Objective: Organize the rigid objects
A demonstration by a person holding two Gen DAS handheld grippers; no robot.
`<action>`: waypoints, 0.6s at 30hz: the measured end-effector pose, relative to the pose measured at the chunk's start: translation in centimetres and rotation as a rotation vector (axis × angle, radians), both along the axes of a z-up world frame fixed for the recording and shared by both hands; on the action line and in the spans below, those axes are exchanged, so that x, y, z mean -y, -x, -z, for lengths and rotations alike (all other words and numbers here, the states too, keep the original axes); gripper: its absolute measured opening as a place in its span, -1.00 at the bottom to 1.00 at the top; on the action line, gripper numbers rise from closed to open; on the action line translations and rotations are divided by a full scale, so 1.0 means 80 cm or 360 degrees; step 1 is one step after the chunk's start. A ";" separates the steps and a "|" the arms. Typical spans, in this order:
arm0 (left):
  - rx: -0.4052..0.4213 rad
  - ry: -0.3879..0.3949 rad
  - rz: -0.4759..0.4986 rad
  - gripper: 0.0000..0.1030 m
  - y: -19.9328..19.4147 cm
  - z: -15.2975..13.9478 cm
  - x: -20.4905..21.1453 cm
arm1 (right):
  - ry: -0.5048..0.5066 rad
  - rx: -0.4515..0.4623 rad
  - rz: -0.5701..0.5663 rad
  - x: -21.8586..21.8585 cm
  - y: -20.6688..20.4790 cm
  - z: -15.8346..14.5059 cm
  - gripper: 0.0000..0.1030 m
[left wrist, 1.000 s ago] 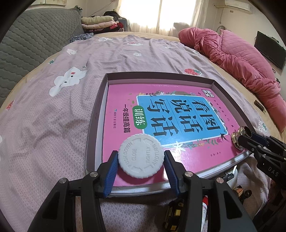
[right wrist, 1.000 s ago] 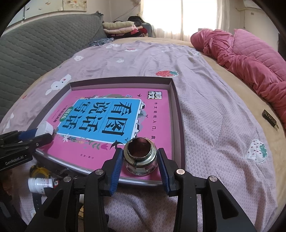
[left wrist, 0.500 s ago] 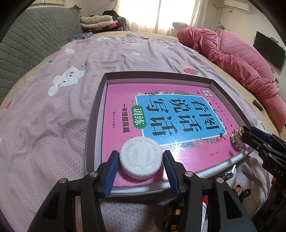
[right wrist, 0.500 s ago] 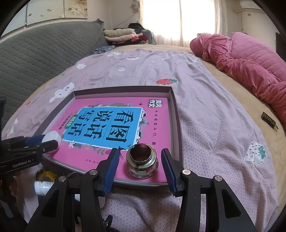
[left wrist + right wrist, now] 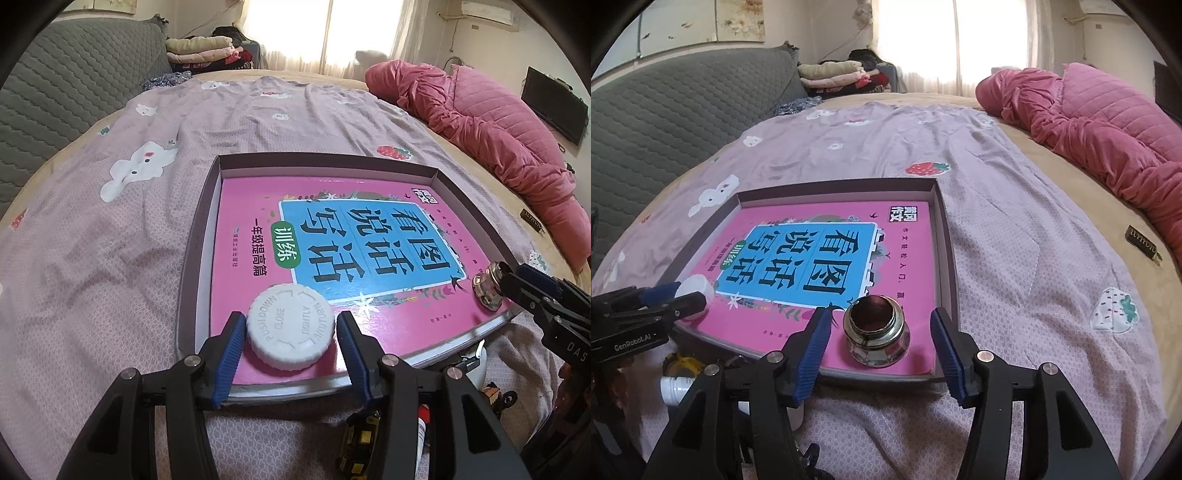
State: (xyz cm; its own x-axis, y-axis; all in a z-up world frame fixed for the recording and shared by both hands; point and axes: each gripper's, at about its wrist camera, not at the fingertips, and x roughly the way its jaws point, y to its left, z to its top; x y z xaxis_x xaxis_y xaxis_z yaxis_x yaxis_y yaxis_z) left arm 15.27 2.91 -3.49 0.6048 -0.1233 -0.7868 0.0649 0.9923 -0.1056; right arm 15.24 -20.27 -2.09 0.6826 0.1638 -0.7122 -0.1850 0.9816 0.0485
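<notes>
A shallow grey tray [image 5: 195,258] lies on the bed with a pink and blue book [image 5: 369,229] flat inside it. On the book's near left corner rests a white round lid [image 5: 291,332]. My left gripper [image 5: 290,317] is shut on its sides. At the book's near right corner stands a small glass jar with a metal neck [image 5: 877,332], upright and mouth open. My right gripper [image 5: 880,314] straddles it with its jaws opening, a gap showing on each side. The jar [image 5: 487,288] and the right gripper's fingertips [image 5: 517,280] also show in the left wrist view.
Below the tray's near edge lie a yellow tape measure [image 5: 681,363], a white tube [image 5: 674,387] and other small items. A pink quilt [image 5: 1089,122] is heaped at the right, with a small dark object [image 5: 1141,245] near it. A grey quilted backrest [image 5: 665,110] runs along the left.
My right gripper's jaws have spread away from the small jar, which now stands free on the book. The left gripper and the white lid have stayed put.
</notes>
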 end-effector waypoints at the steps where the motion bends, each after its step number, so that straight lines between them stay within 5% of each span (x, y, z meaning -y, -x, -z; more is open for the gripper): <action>1: 0.0002 0.0008 0.0000 -0.02 0.001 -0.001 -0.001 | 0.0004 -0.0001 0.0000 0.000 0.000 0.000 0.12; 18: 0.0088 0.0003 -0.0022 0.07 0.027 -0.013 -0.005 | -0.0033 -0.0010 0.0013 0.006 0.016 0.000 0.20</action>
State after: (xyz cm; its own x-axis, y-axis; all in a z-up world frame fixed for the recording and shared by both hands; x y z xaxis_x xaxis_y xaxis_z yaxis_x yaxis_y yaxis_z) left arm 13.13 3.32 -2.49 0.6492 -0.1160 -0.7517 0.0568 0.9929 -0.1041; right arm 13.96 -20.76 -2.05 0.6795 0.1729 -0.7130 -0.1767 0.9818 0.0697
